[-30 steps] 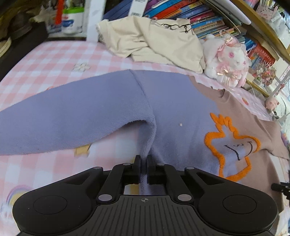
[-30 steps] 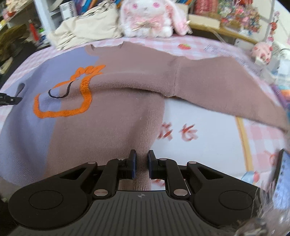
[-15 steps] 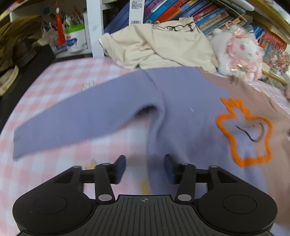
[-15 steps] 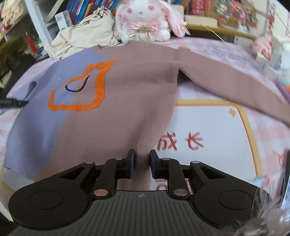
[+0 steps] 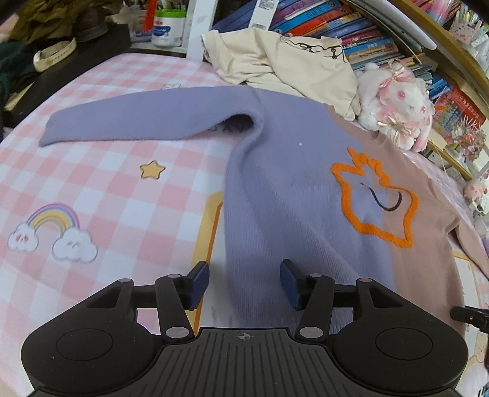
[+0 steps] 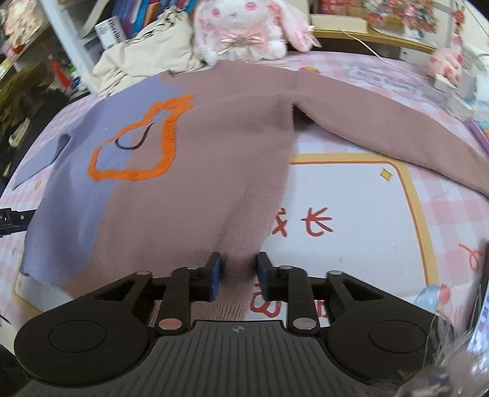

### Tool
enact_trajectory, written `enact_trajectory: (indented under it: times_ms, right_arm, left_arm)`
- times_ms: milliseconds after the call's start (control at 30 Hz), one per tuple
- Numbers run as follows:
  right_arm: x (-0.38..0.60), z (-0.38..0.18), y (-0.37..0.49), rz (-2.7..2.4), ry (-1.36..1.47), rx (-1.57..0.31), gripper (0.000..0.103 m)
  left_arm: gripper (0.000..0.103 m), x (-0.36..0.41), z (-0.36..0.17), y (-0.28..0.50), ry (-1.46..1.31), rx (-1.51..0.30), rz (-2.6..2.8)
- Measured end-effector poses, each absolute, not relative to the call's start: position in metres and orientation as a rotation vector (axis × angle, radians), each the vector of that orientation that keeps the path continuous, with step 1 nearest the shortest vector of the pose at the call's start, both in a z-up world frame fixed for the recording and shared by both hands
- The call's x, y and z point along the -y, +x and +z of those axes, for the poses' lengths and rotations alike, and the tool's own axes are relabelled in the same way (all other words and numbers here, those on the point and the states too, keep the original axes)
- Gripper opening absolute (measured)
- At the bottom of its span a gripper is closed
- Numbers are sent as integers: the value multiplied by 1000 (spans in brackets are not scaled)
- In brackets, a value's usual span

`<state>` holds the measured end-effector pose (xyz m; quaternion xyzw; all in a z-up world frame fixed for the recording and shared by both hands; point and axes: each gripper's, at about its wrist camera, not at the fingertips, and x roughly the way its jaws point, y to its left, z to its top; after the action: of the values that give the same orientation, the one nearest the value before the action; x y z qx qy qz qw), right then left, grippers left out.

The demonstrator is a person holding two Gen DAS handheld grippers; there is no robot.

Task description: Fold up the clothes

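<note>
- Jaws of the left gripper (image 5: 244, 282) stand spread apart after having just been opening; the purple side of the sweater (image 5: 290, 198) lies between and below them, its hem loose, touched by neither pad.
- Jaws of the right gripper (image 6: 236, 276) have a narrow gap, with a raised fold of the sweater's brown hem (image 6: 237, 268) between the blue pads; whether the pads press it I cannot tell.
- Sweater spread flat, front up, on the pink checked sheet (image 5: 91, 171): purple half on the left gripper's side, brown half on the right's, an orange outlined figure (image 5: 374, 198) across the seam.
- Purple sleeve (image 5: 146, 116) stretched out sideways from the shoulder; brown sleeve (image 6: 382, 122) stretched out the other way.
- Beyond the collar, a crumpled cream garment (image 5: 284, 61) overlaps the sweater's shoulder, and a white and pink plush rabbit (image 6: 244, 27) sits just beside it.
- Behind these, a shelf of books (image 5: 351, 27).
</note>
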<state>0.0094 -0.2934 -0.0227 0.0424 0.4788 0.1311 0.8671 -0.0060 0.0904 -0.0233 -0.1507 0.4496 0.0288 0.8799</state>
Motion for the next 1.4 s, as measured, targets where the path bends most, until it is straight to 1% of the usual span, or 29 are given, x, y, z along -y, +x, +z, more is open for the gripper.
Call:
enact_trajectory:
  times_ms: [67, 233, 300, 367, 467, 533, 567, 633, 700, 767, 833, 933, 1033, 1233, 1400]
  right_arm:
    - [293, -22, 8, 266, 81, -975, 16]
    - [297, -13, 4, 260, 63, -909, 15]
    - [298, -14, 5, 274, 69, -928, 17]
    - [300, -15, 6, 286, 77, -948, 22]
    - [304, -16, 7, 300, 81, -974, 22]
    - [303, -17, 7, 314, 68, -985, 21]
    - [303, -17, 7, 320, 61, -991, 19]
    - [301, -17, 6, 338, 41, -994, 16]
    - [301, -17, 5, 350, 36, -997, 14]
    - [301, -16, 5, 359, 35, -1001, 13]
    - [300, -16, 3, 393, 40, -1017, 13]
    - [293, -17, 0, 476, 28, -1056, 13]
    - [283, -15, -5, 495, -49, -1042, 12]
    - [299, -18, 4, 334, 18, -997, 12]
    - [283, -14, -1, 429, -42, -1023, 12]
  left_arm:
    - [51, -90, -22, -11, -322, -937, 73]
    - [51, -85, -19, -24, -336, -938, 90]
    - [50, -82, -20, -27, -339, -937, 94]
    - [47, -79, -21, -28, -345, -929, 99]
    - [45, -76, -23, -29, -348, -920, 105]
    - [24, -68, -23, -26, -316, -931, 86]
    - [24, -65, -23, -25, -314, -938, 69]
    - [5, -64, -25, -24, -364, -953, 11]
    - [2, -64, -25, -25, -385, -954, -22]
    - [1, -63, -20, -29, -308, -952, -5]
    - [1, -69, -14, -35, -170, -944, 68]
    - [2, -72, -11, -36, 0, -975, 83]
    - [2, -61, -11, -40, 125, -1001, 42]
    - [2, -50, -13, -49, 76, -997, 10]
    - [2, -66, -13, -48, 41, -991, 52]
